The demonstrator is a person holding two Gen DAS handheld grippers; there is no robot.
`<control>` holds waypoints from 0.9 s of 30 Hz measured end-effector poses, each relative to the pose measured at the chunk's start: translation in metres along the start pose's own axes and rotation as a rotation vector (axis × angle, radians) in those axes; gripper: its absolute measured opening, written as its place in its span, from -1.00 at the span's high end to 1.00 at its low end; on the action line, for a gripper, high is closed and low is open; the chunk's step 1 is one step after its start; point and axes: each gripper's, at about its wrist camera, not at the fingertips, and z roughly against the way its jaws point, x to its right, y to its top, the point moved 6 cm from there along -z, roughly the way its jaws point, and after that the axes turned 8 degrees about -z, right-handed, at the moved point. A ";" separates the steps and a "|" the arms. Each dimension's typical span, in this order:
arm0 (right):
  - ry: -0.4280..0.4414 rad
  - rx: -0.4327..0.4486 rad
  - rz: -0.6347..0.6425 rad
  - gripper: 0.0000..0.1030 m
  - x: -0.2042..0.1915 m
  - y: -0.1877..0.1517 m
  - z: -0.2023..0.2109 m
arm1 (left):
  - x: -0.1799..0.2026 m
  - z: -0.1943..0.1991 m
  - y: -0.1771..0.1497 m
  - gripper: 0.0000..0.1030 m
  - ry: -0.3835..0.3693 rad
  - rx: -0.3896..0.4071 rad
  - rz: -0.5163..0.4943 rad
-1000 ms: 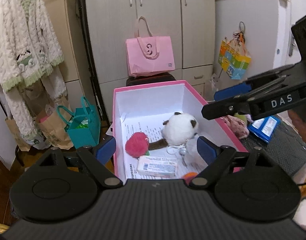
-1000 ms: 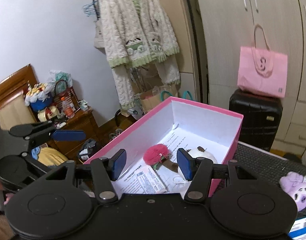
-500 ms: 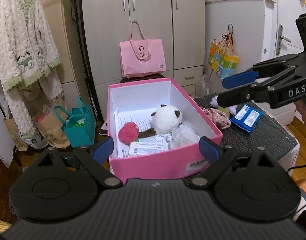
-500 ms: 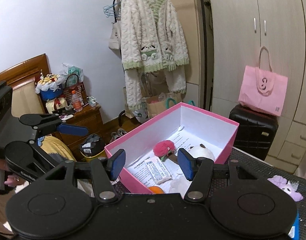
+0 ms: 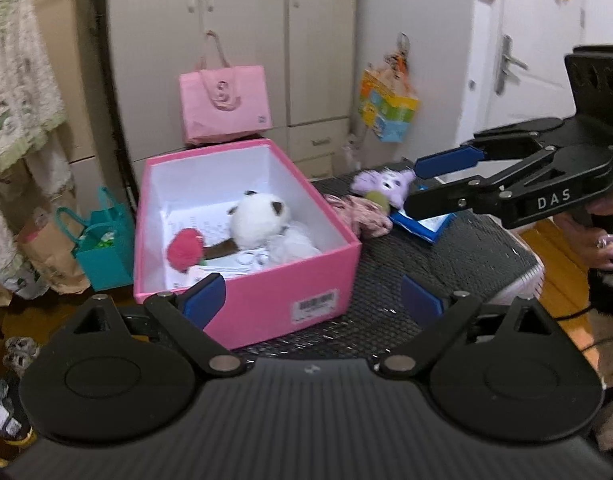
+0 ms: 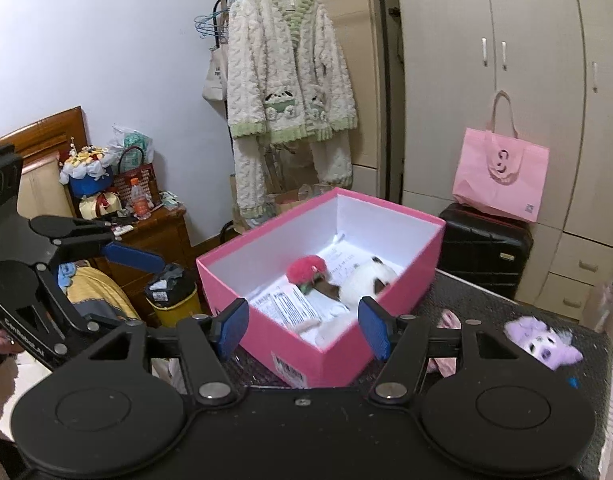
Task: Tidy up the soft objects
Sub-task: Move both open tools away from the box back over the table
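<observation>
A pink box [image 5: 266, 304] [image 6: 338, 354] stands on a black mesh table [image 5: 458, 256]. Inside lie a white plush [image 5: 258, 216] [image 6: 366, 278], a red pompom [image 5: 184, 248] [image 6: 306, 270] and a white packet [image 6: 290, 308]. A purple plush [image 5: 382, 184] [image 6: 542, 342] and a pink cloth [image 5: 358, 212] lie on the table right of the box. My left gripper [image 5: 312, 302] is open and empty, in front of the box's near wall. My right gripper [image 6: 302, 332] [image 5: 422, 184] is open and empty, held above the table near the purple plush.
A blue packet [image 5: 422, 224] lies by the pink cloth. Behind stand wardrobes [image 6: 506, 80], a pink tote bag [image 5: 224, 102] on a black suitcase [image 6: 486, 252], a hanging fleece jacket [image 6: 286, 80], teal bag [image 5: 102, 244] and a cluttered bedside cabinet [image 6: 154, 232].
Both grippers have drawn back from above the box, so the whole box and more table show. Both stay open and empty. The box contents have not moved.
</observation>
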 end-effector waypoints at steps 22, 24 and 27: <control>-0.157 -0.070 -0.149 -0.35 0.099 -0.087 0.029 | 0.074 -0.078 0.007 -0.85 -0.109 -0.002 -0.057; -0.162 -0.073 -0.165 -0.36 0.109 -0.091 0.028 | 0.077 -0.088 0.009 -0.85 -0.132 -0.014 -0.031; -0.174 -0.075 -0.172 -0.36 0.122 -0.095 0.025 | 0.082 -0.101 0.013 -0.85 -0.146 -0.020 -0.010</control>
